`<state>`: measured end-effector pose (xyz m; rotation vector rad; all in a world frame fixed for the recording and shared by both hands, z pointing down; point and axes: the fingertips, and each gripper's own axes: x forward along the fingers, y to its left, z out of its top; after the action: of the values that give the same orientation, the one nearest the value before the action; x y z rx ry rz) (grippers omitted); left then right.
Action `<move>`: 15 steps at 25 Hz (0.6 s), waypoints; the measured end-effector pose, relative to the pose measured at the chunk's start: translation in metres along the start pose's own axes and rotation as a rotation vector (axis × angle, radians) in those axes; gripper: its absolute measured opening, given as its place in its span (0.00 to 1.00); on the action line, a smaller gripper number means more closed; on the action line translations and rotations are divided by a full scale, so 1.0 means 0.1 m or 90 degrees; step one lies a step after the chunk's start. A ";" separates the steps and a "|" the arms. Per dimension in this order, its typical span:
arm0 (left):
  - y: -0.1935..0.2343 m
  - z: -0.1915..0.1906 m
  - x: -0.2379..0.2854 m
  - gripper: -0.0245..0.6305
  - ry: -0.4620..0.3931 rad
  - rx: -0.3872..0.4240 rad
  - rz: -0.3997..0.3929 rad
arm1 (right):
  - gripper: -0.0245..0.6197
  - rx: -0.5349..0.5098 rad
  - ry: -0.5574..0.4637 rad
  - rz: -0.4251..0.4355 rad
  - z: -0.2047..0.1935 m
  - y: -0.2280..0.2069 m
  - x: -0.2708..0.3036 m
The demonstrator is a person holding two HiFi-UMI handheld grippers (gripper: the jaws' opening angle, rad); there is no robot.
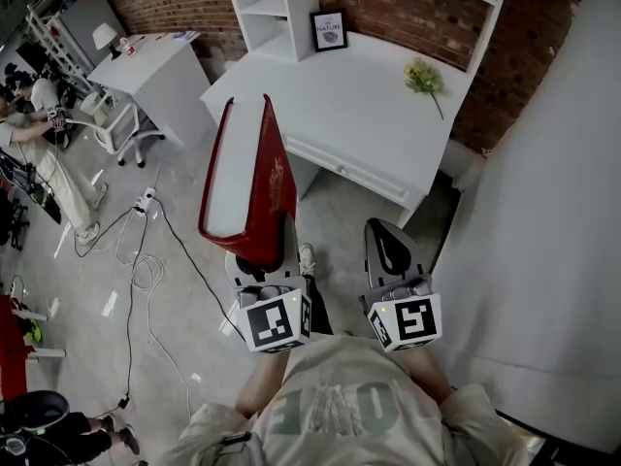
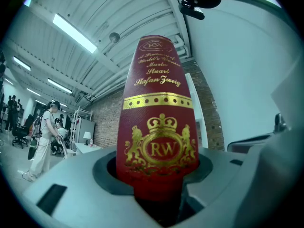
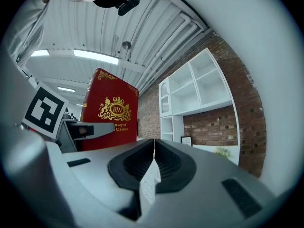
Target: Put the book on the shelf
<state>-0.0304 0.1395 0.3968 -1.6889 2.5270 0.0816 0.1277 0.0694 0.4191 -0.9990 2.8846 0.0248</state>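
A thick red book (image 1: 254, 181) with gold lettering and white page edges is held upright over the floor, short of the white desk (image 1: 359, 105). My left gripper (image 1: 276, 258) is shut on its lower end. In the left gripper view the red spine (image 2: 159, 122) with its gold crest rises straight out from between the jaws of that gripper (image 2: 159, 177). My right gripper (image 1: 388, 249) hangs beside it on the right, shut and holding nothing. Its closed jaws (image 3: 153, 152) face the white shelf unit (image 3: 199, 87). That shelf unit (image 1: 277, 8) stands at the back of the desk.
On the desk are a small framed picture (image 1: 329, 29) and a sprig of yellow flowers (image 1: 424, 78). Behind it is a brick wall (image 1: 408, 13). Cables (image 1: 136, 260) trail over the floor at left, where a second white desk (image 1: 150, 66) and people stand.
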 end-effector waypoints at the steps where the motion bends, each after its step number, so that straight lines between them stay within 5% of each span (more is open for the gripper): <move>1: 0.04 -0.03 0.10 0.42 -0.004 -0.002 0.000 | 0.06 -0.001 -0.004 -0.002 -0.02 -0.02 0.10; 7: 0.33 -0.16 0.87 0.42 -0.002 -0.045 -0.015 | 0.06 -0.009 -0.005 -0.012 -0.11 -0.11 0.95; 15: 1.00 -0.18 2.25 0.42 -0.011 -0.039 -0.034 | 0.06 -0.031 -0.030 0.009 0.08 -0.04 2.61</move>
<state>-0.2090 -0.0306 0.3879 -1.7689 2.4897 0.1690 -0.0737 -0.0942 0.3882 -0.9730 2.8615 0.1181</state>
